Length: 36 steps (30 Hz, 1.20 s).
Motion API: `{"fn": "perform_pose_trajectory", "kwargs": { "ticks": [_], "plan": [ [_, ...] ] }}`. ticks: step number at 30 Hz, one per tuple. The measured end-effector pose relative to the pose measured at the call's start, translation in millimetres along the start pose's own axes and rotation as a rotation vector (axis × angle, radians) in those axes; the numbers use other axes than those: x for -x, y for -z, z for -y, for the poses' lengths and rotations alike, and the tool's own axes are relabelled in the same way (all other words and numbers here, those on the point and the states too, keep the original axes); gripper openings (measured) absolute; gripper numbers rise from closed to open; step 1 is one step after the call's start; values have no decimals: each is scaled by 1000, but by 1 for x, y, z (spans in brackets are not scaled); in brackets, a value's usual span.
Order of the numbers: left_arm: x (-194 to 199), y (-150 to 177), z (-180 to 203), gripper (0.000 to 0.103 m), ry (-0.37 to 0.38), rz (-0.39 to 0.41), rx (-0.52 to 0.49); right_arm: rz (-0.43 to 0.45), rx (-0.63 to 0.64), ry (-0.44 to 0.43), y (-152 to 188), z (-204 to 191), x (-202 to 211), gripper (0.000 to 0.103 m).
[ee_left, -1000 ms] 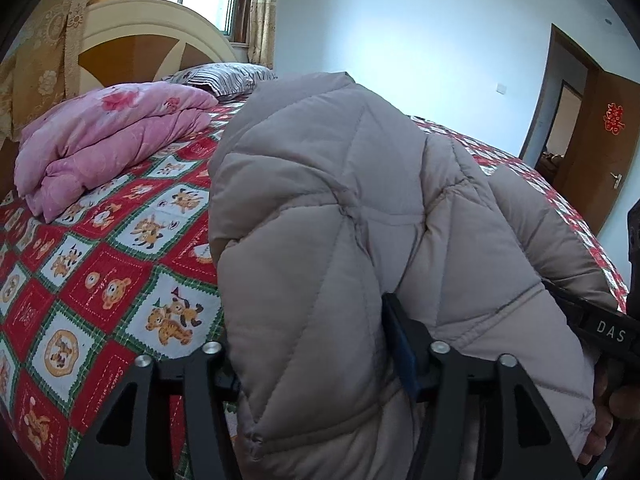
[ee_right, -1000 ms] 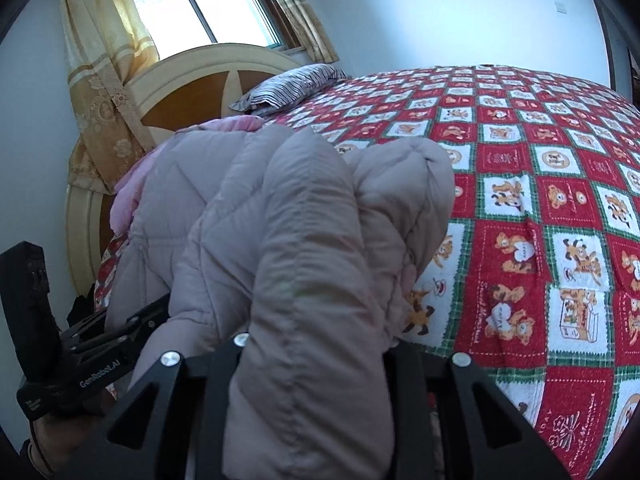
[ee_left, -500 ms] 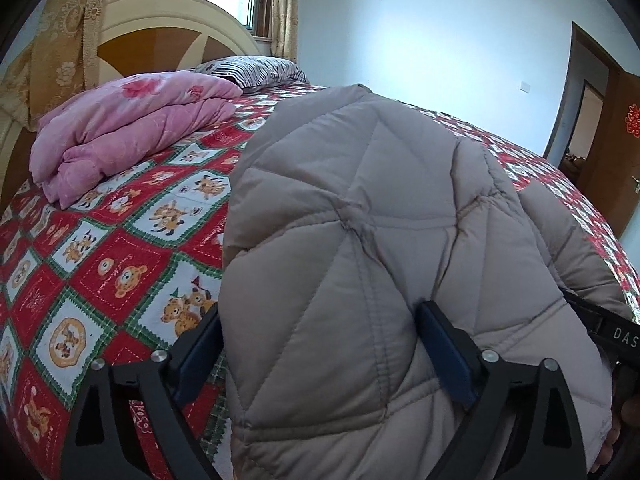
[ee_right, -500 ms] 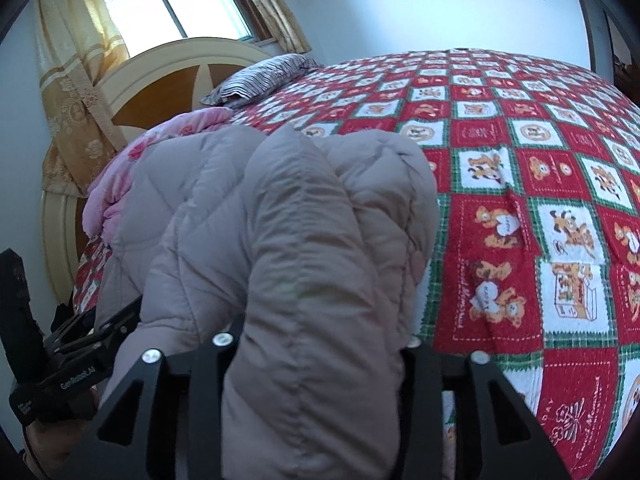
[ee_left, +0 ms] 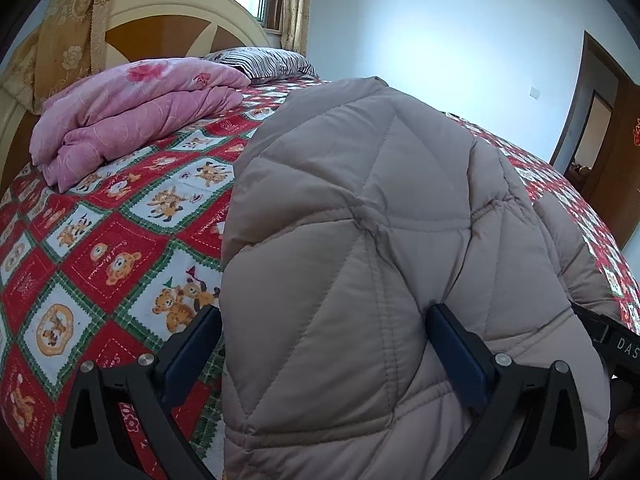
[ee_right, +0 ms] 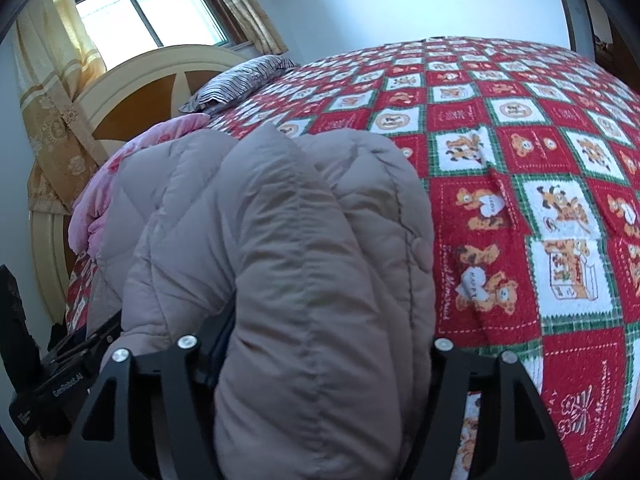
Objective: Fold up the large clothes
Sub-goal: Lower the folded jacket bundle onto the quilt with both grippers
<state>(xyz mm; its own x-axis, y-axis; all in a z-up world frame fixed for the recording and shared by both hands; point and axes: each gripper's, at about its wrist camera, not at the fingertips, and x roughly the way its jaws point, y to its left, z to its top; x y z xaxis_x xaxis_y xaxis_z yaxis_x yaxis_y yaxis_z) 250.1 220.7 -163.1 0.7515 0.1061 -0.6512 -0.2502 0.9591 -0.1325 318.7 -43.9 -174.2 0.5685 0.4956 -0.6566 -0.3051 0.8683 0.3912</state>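
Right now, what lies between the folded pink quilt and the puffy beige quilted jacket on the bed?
Only bare red-and-green teddy-bear bedspread separates the folded pink quilt from the puffy beige quilted jacket; the left wrist view shows it.

Padded coat (ee_left: 360,260) lies bunched on the bedspread (ee_left: 120,248). Folded quilt (ee_left: 132,112) lies on the bedspread behind and left of it. Pillow (ee_left: 264,62) lies farther back, before the headboard (ee_left: 160,20).

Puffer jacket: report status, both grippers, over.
Left gripper jaws opening, right gripper jaws opening, folded beige puffer jacket between both. Jacket bundled on the bedspread. Pink quilt beside it, clear of it.
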Motion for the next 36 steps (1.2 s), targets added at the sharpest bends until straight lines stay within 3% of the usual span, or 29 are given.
{"fn": "perform_pose_trajectory", "kwargs": {
  "ticks": [6, 22, 28, 32, 36],
  "plan": [
    [-5, 1, 0, 102, 6, 4, 11, -7, -26, 23, 1, 7, -6, 83],
    [-10, 3, 6, 102, -52, 18, -11, -25, 3, 124, 2, 5, -20, 93],
    [-5, -1, 8, 102, -66, 12, -28, -29, -6, 119, 1, 6, -18, 94],
    [19, -10, 10, 102, -69, 3, -55, -9, 15, 134, -5, 1, -5, 94],
    [84, -20, 13, 102, -34, 115, -49, 45, 6, 135, -11, -7, 39, 95]
  ]
}}
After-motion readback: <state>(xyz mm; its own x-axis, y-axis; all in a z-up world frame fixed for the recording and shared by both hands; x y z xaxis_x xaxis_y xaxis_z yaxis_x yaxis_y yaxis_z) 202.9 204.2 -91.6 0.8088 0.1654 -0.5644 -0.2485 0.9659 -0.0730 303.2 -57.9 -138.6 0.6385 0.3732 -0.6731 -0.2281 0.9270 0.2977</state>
